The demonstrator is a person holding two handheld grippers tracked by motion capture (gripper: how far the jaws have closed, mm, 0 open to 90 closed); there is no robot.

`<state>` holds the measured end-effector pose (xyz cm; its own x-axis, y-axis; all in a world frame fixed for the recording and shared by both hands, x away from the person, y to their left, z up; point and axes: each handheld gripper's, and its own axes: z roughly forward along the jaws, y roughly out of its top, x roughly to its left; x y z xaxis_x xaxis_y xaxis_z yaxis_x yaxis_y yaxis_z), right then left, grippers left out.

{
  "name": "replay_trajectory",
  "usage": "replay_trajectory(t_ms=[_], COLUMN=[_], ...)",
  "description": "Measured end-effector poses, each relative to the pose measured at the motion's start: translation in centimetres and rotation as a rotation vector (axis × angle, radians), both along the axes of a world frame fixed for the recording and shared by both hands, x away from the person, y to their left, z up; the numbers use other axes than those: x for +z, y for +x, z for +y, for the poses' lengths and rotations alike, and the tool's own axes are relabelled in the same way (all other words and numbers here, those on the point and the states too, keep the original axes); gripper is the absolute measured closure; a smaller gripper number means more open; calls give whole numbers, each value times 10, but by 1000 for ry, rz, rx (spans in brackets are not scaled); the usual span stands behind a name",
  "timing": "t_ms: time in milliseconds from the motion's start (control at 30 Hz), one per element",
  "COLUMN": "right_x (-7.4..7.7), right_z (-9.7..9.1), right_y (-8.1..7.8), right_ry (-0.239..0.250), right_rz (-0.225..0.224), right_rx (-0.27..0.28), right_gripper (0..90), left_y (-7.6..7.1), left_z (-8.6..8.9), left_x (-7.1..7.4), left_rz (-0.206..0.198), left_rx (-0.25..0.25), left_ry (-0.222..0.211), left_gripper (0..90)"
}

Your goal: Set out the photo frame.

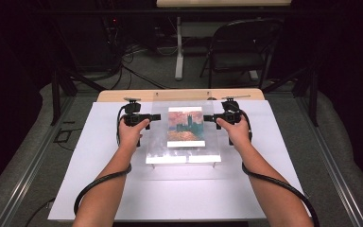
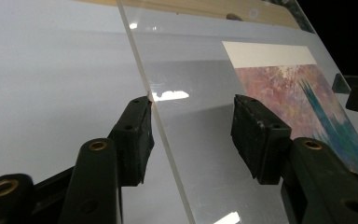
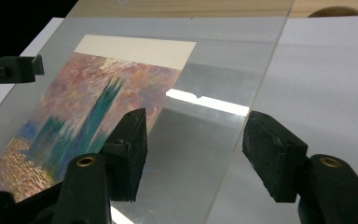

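The left gripper (image 1: pixel 155 117) straddles the left edge of the clear acrylic sheet (image 1: pixel 184 156), jaws partly open; one pad sits at the edge, the other stands off, so there's no clamp. Between both grippers, the painting print (image 1: pixel 185 126) lies under the sheet. The right gripper (image 1: pixel 209 118) mirrors this on the opposite edge, jaws apart, likely so both can grip the sheet evenly.
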<state>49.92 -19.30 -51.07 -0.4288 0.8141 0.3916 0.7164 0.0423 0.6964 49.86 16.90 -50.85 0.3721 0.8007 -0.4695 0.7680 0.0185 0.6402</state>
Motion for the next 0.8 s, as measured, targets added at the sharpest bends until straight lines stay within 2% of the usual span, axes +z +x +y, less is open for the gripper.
replay_trajectory(t_ms=[267,667,800], right_x=[19,45,51], right_z=[2,-1,-3], right_y=[-14,-35,-43], right_ry=[-48,-88,-85], right_rz=[-45,-96,-110], right_rx=[13,37,36], right_gripper=[420,496,531], left_y=[-12,-32,-40], left_z=[2,6,7], left_x=[19,44,52], left_rz=[-35,-77,-97], left_rx=[-18,-52,-61], left_ry=[22,39,43], left_gripper=[524,588,608])
